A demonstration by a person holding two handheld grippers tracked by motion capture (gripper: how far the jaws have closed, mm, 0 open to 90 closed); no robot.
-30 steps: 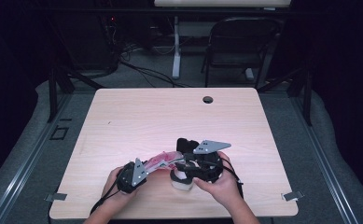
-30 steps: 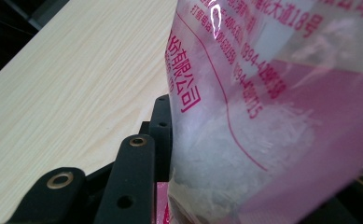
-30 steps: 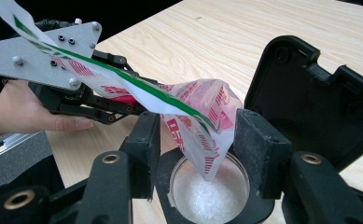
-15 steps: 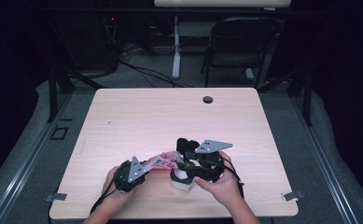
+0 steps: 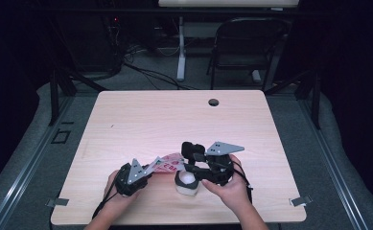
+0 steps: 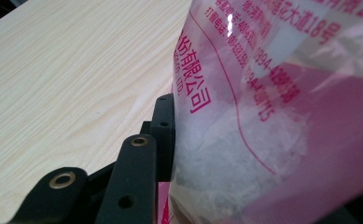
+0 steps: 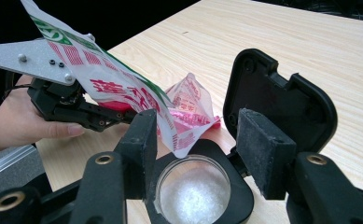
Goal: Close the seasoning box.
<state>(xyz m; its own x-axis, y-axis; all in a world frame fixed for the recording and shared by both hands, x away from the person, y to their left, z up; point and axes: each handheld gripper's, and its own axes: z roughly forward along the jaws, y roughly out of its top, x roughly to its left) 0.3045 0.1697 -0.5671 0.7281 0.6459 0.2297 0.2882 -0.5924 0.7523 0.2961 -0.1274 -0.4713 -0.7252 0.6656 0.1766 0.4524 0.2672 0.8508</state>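
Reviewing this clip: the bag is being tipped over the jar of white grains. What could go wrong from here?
1. The bag's torn mouth hangs beside the jar, partly over the rim, so grains may spill onto the table.
2. The right claw has just been opening around the jar; loosely steadied, it might shift.
3. The left claw grips thin plastic, which could slip.

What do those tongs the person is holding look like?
Both tongs, left and right, are black, each topped by a grey three-cornered plate. A black cable trails from the left one. Brass-coloured rivets dot the jaws. The right tongs' grey pads look powder-dusted. No sleeves show.
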